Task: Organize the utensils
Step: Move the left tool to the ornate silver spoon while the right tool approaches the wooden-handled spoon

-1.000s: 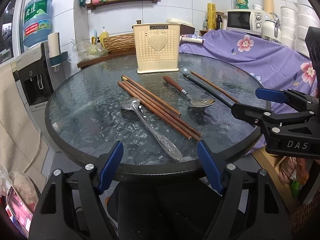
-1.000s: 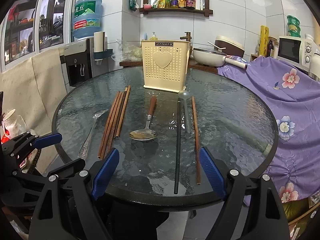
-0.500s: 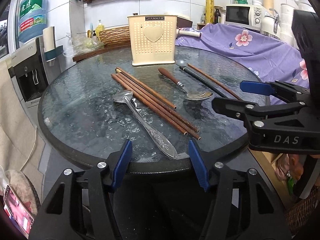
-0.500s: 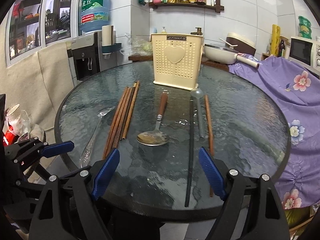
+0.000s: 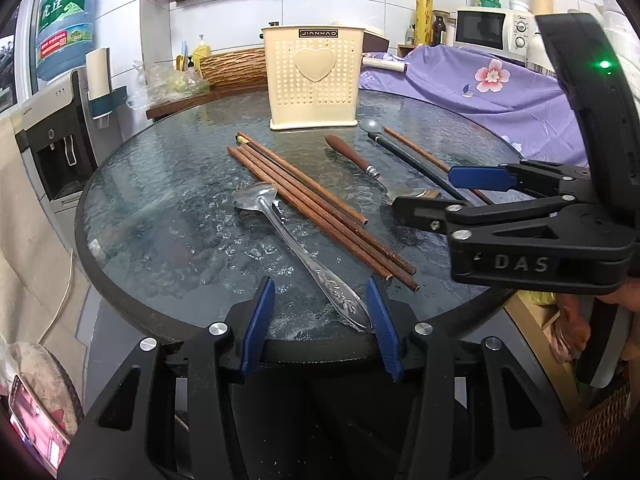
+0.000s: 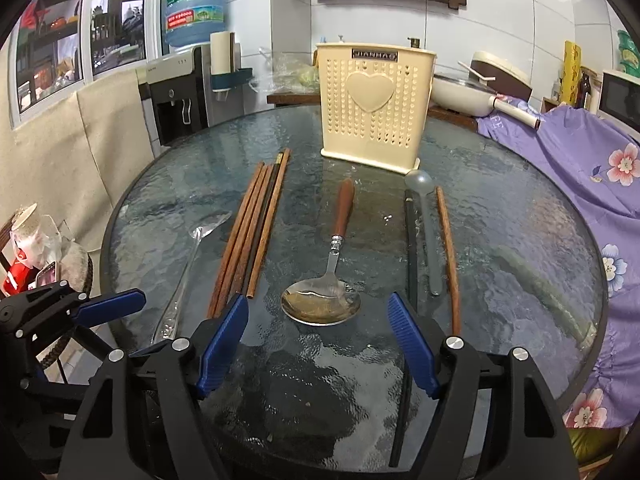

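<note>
On the round glass table point(image 5: 168, 208) stands a cream perforated utensil holder point(image 5: 314, 76) point(image 6: 374, 104). In front of it lie several brown chopsticks point(image 5: 316, 208) point(image 6: 252, 236), a silver spoon point(image 5: 296, 244) point(image 6: 188, 264), a wooden-handled spoon point(image 5: 352, 154) point(image 6: 340, 220), a black chopstick point(image 6: 411, 248), a grey spoon point(image 6: 426, 228) and one more brown chopstick point(image 6: 446, 248). My left gripper point(image 5: 320, 320) point(image 6: 132, 328) is closing around the silver spoon's handle end, which only nears the right pad. My right gripper point(image 6: 318, 336) point(image 5: 436, 194) is closing, with the wooden-handled spoon's bowl just ahead of its pads.
A purple flowered cloth point(image 6: 592, 168) covers furniture to the right of the table. A water dispenser point(image 5: 60, 128) stands at the left, and a pan point(image 6: 460, 92) sits behind the holder. A microwave point(image 5: 488, 34) is at the back right.
Both grippers have come in closer over the table's near edge. The left jaws have narrowed around the silver spoon's handle. The right jaws have narrowed a little near the spoon bowl.
</note>
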Motion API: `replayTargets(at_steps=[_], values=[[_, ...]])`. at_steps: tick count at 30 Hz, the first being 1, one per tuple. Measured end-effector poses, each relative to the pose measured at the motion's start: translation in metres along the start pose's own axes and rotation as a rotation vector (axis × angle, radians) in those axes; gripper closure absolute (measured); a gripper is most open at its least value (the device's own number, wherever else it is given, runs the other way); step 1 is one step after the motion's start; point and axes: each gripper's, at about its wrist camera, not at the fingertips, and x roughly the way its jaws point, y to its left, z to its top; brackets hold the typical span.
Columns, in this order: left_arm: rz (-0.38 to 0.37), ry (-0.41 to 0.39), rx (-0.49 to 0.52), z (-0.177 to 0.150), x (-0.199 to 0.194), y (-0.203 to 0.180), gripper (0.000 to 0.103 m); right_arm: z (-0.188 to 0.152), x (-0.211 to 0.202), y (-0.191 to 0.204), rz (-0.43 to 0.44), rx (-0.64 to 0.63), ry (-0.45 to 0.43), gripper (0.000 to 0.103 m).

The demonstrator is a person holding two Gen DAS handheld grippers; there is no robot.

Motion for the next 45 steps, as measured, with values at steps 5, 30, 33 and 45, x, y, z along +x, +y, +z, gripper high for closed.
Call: replayTargets(at_steps=[5,30,33,45], values=[[-0.003,0.018,0.000,0.002,0.001,0.000,0.056,-0.001,0.006,0.003,-0.004,-0.007,0.028,0.035],[-0.021,0.056,0.036,0.009,0.005,-0.006,0.072,0.001,0.017,-0.001,-0.011,0.020,0.053,0.057],[-0.023,0.063,0.039,0.009,0.005,-0.002,0.075,0.002,0.017,-0.001,-0.012,0.022,0.052,0.057],[0.002,0.074,0.017,0.012,0.008,0.021,0.083,0.001,0.016,-0.001,-0.015,0.025,0.047,0.057]])
